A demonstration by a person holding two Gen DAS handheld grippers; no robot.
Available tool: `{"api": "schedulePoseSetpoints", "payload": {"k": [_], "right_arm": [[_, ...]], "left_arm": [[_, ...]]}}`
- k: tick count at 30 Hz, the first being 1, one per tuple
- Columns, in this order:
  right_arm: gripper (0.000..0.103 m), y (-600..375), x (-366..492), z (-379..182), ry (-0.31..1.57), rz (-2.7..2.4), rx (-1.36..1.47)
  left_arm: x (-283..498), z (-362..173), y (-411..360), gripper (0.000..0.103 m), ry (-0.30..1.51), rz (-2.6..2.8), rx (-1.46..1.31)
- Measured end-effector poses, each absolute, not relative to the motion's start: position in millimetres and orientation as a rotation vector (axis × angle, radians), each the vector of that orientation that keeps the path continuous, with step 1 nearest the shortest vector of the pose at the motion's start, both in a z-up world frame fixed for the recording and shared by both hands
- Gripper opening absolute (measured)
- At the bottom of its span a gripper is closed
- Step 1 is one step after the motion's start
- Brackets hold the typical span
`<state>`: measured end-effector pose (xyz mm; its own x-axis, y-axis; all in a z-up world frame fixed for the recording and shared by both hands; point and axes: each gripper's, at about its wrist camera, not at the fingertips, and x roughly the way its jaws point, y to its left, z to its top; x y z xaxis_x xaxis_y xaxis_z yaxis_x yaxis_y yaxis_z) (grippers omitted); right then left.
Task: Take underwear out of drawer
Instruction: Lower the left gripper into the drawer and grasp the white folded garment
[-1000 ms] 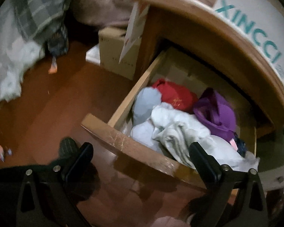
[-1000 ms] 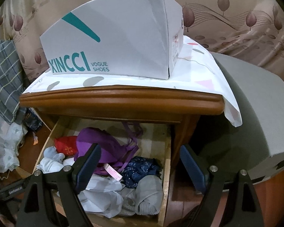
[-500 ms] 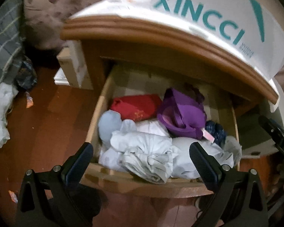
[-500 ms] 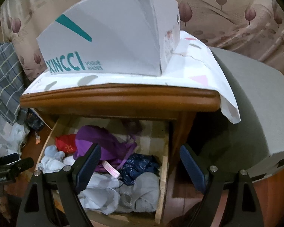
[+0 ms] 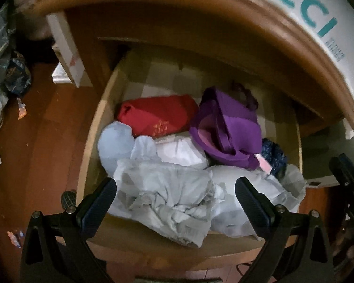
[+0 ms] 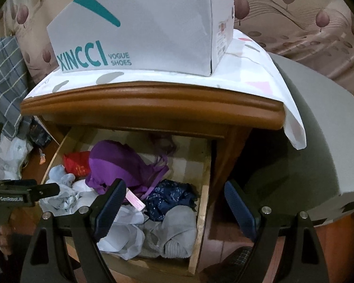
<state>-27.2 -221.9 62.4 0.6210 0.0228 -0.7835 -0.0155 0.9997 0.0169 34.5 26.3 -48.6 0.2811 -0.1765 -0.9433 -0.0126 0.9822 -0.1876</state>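
The drawer [image 5: 92,155] stands pulled out of the nightstand [image 6: 153,103], its long axis running from the nightstand toward the cameras, and it is full of bunched clothes. A pale crumpled garment [image 5: 167,200] lies at the drawer's front and spills over the front board. Behind it lie a white piece [image 5: 181,153] and a light blue roll [image 5: 115,141] by the drawer's left wall. A red piece [image 5: 158,115] lies crosswise toward the back, with a purple bra [image 5: 226,129] beside it on the right, its pink tag [image 5: 263,164] pointing to the front. A navy piece [image 6: 170,197] and a grey one [image 6: 179,233] sit by the drawer's right wall.

The left claw [image 5: 175,205] hangs open just above the pale garment, one finger on either side of it, gripping nothing. The right claw [image 6: 174,210] is also open and empty, over the drawer's right front corner.

A shoe box [image 6: 141,28] marked XINCCI stands on a patterned cloth [image 6: 254,70] covering the nightstand. The floor [image 5: 35,129] left of the drawer is reddish wood, with a plaid cloth [image 6: 2,82] heaped beyond it. A grey mattress [image 6: 318,129] lies right of the nightstand, below the leaf-patterned wall [image 6: 306,18].

Since a second ago the left claw has swung from the drawer's left front corner to face it squarely and has come much closer; the right claw has shifted only slightly.
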Motion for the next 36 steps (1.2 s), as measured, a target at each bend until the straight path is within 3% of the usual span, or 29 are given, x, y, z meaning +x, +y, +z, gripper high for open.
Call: {"api": "schedulePoseSetpoints", "payload": {"k": [9,16,22,36], "right_arm": [[0.088,-222,-26,63,0.913,0.023,0.006],[0.088,-222,-24,61,0.929,0.022,0.009],[0.088,-220,-22,60,0.942,0.034,0.009],[0.088,-230,-21,55,0.983,0.043,0.048]], "left_arm": [[44,-74,23,0.089,1.38,-0.092,-0.185],[40,-74,13,0.067,1.38,-0.047,-0.07],[37,-66,22,0.05,1.362,-0.06,-0.129],[22,-11,28,0.048,1.132,-0.132,-0.134]]}}
